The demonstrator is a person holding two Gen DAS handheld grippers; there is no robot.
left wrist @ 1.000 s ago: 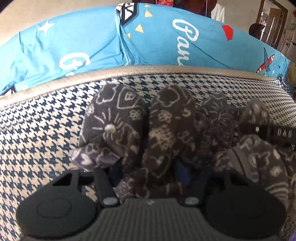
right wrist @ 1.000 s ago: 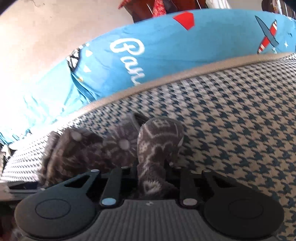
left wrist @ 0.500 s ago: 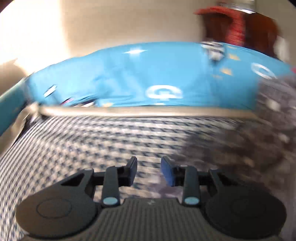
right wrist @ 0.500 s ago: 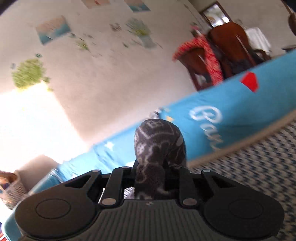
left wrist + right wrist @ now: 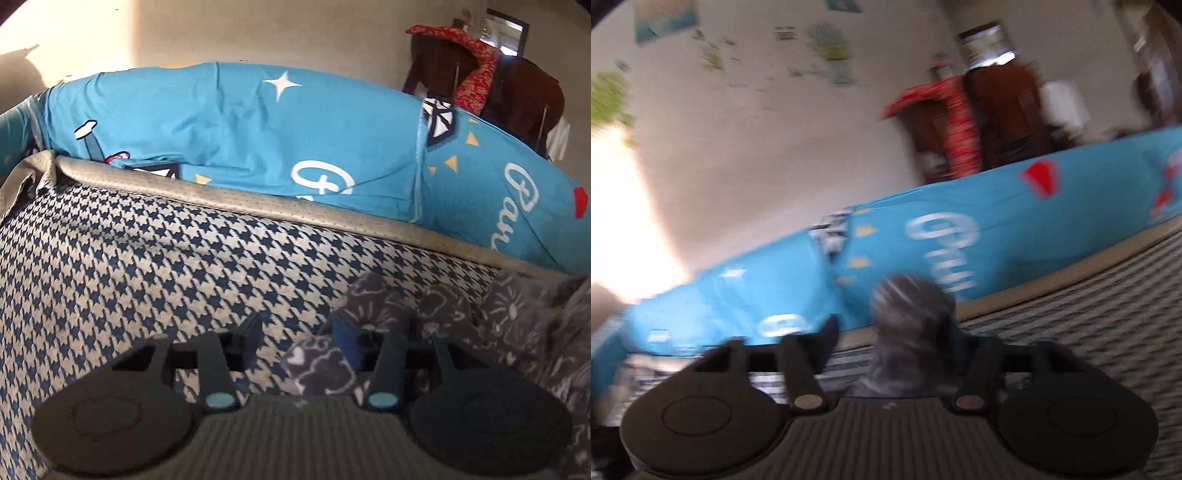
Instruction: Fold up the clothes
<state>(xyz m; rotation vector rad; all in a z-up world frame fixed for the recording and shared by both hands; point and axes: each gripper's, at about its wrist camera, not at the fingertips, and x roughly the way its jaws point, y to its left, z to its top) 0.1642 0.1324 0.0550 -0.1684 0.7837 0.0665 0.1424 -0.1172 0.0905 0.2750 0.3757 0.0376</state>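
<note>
The left tool point(image 5: 299, 334) has its jaws spread and opening over the blue-and-cream houndstooth cover point(image 5: 155, 266) of the bed. A corner of the dark grey fleece garment with pale line drawings point(image 5: 436, 321) lies between the fingers, low and toward the right finger point(image 5: 345, 338); whether it touches that pad cannot be told, and the left finger stands clear of it over bare houndstooth. The rest of the garment is bunched on the cover to the right of the tool, reaching the picture's right edge.

In the blurred right wrist view, the right tool point(image 5: 886, 339) is also spread and opening. A fold of the same garment stands up between its fingers, close against the right finger, with a plain gap to the left finger point(image 5: 827, 338).

Beyond the garment runs the cover's beige perforated border point(image 5: 258, 203), and behind it a long bright blue cushion with white lettering, stars and a red patch point(image 5: 258, 125). Farther off is a cream wall point(image 5: 775, 147) and dark wooden furniture draped with a red patterned cloth point(image 5: 476, 74).
</note>
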